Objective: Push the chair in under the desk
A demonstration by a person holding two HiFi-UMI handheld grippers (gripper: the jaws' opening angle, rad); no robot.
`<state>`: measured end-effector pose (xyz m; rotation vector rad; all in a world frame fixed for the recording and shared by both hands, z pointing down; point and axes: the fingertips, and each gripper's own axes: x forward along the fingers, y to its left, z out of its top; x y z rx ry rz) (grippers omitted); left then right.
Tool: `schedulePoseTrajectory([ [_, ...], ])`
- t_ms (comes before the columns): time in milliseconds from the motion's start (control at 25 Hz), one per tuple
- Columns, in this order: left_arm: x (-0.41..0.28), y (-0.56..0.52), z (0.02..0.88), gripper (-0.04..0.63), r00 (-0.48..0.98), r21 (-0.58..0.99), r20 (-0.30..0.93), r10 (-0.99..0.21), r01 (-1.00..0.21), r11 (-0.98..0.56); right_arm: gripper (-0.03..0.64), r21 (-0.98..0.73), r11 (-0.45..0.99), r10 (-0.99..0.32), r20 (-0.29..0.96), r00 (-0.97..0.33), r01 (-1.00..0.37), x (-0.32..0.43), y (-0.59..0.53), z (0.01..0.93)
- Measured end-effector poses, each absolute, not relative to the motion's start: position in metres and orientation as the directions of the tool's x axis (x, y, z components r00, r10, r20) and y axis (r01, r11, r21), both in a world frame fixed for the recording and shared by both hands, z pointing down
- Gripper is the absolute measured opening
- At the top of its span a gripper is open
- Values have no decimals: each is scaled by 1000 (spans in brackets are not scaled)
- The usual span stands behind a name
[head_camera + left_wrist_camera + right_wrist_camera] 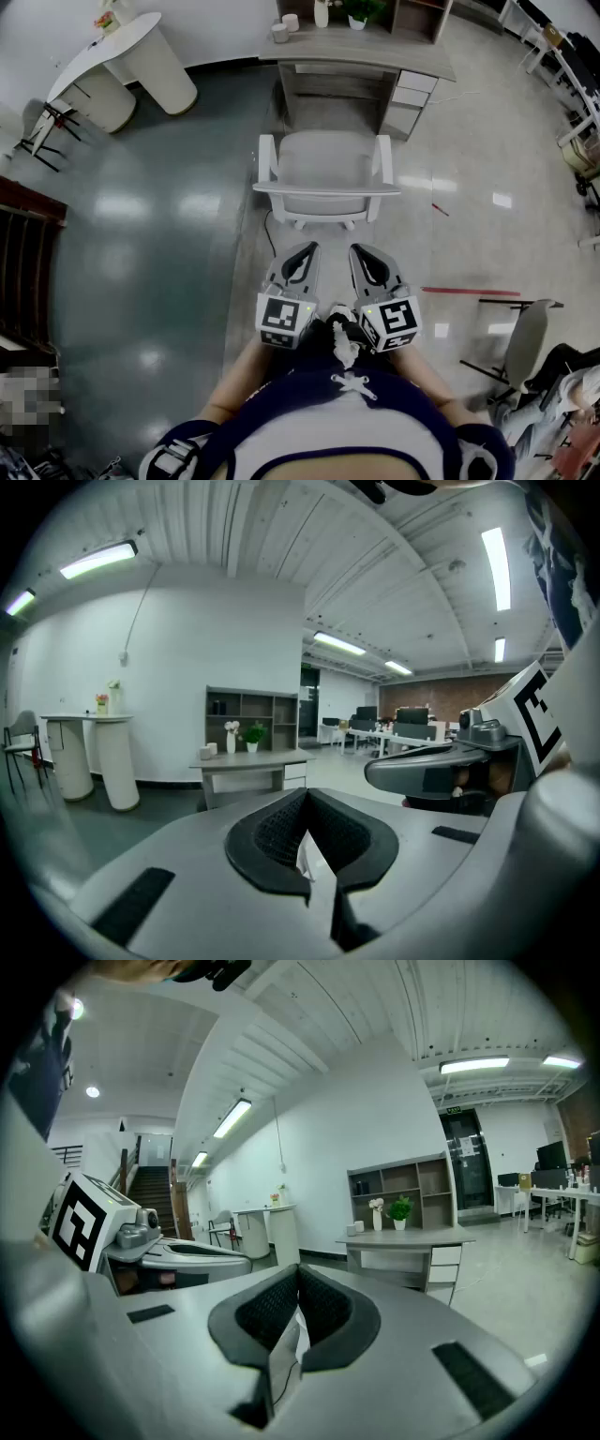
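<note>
Head view, read left to right. A white round-ended table [122, 52] stands at far left, well apart from the work.

The left gripper [302, 253] is held close to the person's body, its jaws closed together on nothing. It sits short of the chair [325, 159] without touching it. The left gripper view confirms the dark pads meeting at the tip [306, 797], with nothing between them.

At centre, the white office chair faces the desk [361, 52]. Its backrest is toward the person, and its seat and armrests lie out on the floor in front of the kneehole. Judged from this, the push is not yet begun and the whole travel under the desk is left to do.

The right gripper [367, 255] mirrors the left. It is closed, empty and near the backrest but apart from it, and its own view shows the pads together [298, 1277]. A second chair [525, 342] stands at far right.

Hidden or unclear:
- The seat covers most of the chair's base and casters.
- The depth of the kneehole is shadowed.
- A thin dark cable [271, 234] runs on the floor by the chair, and its ends cannot be traced.
- In both gripper views the gripper bodies block the chair, so only the desk [248, 759] [408, 1237] shows beyond.
- The person's forearms are cut off at the lower edge.
</note>
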<state>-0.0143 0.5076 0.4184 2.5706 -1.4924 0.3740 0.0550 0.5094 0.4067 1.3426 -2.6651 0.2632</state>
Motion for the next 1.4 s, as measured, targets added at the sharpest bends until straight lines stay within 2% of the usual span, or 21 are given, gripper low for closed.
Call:
schedulePoseTrajectory([
  [200,-3,502,430,9,453,-32,313,-835,-873,-486,11,-50,630,-751,212,-625,-775,65,505,409],
  [400,5,493,444,9,426,-155,338,-839,-854,-496,11,34,714,-687,222,-692,-699,65,499,420],
  [560,-2,479,461,14,367,-234,402,-839,-845,-481,12,49,776,-608,326,-724,-629,63,488,445],
  [800,-20,451,479,68,304,-398,467,-830,-766,-505,12,82,808,-550,460,-697,-584,61,467,477],
  [1080,-35,414,521,122,310,-427,572,-759,-677,-599,17,197,801,-567,552,-611,-565,54,419,505],
  [1120,-35,409,528,137,307,-449,590,-747,-644,-620,43,203,809,-555,574,-602,-551,52,414,511],
  [1200,-38,401,542,168,295,-502,622,-725,-561,-658,137,198,830,-517,626,-584,-522,48,406,525],
  [1320,-43,384,557,193,280,-554,659,-698,-446,-703,156,226,845,-496,673,-549,-485,43,389,540],
  [1400,-46,374,566,210,281,-540,687,-670,-421,-729,159,261,844,-503,687,-525,-468,40,379,547],
])
